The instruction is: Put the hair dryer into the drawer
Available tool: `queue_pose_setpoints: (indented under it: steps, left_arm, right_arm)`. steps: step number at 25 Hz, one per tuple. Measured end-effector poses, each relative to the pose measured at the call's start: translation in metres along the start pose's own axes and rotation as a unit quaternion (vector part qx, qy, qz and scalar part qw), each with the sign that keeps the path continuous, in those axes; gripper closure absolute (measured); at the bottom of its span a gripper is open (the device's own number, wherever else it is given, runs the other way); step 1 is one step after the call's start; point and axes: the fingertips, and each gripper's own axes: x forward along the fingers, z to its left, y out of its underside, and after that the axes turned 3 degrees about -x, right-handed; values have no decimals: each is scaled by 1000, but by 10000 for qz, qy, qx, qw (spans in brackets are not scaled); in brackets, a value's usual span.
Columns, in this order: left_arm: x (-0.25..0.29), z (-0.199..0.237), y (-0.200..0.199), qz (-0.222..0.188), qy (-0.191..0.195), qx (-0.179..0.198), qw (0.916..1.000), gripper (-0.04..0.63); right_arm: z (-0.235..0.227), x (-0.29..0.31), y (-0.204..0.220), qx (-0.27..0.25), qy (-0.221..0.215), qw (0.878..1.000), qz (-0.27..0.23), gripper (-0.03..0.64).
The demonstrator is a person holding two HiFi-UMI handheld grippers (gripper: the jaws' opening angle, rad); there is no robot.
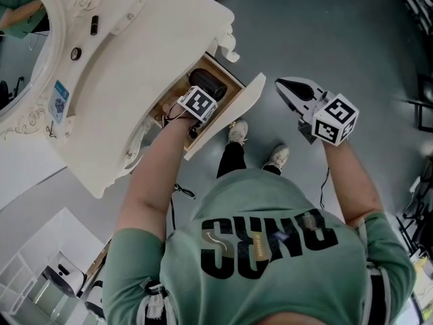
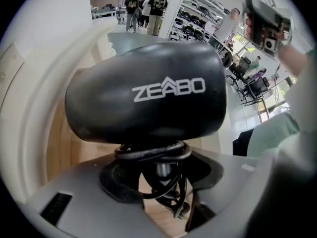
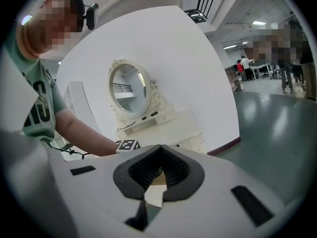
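Lowering into the drawer, by the look of it. Left tool (image 2: 156, 168) closed tight round the cord-wrapped neck beneath the matte black, barrel-shaped hair dryer (image 2: 148, 95); hard to say whether gripping the handle itself or only the coiled black cord (image 2: 153, 152). From the head view, dryer body already inside the open pale-wood drawer (image 1: 232, 92) of the cream, carved dressing bench (image 1: 128, 66), towards the back, not clearly resting on the drawer floor. Right tool (image 3: 157, 175) up in the air, well apart from the drawer, jaws together on nothing.

To finish well: ease down until resting flat on the wood, barrel lying along the drawer with no part above the rim. Release only after setting the full weight on the floor; otherwise a likely roll or thump. Open wide, then draw back straight along the jaws to avoid snagging the loose cord loops and dragging the dryer out again. Tuck any trailing cord inside before pushing the curved cream drawer front (image 1: 230, 117) shut with the free right tool.
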Motion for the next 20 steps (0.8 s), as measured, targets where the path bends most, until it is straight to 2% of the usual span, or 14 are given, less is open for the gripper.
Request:
queue_pose_setpoints:
  steps: [6,20]
  left_arm:
    - [24,7,10,367,-4,-142,9992,348]
    - [49,8,10,692,-44,-176,9974,348]
  right_arm:
    - [-5,-4,3,38,43,10000,4,623]
    - [-13,-20,11,121,189,9997,69,623]
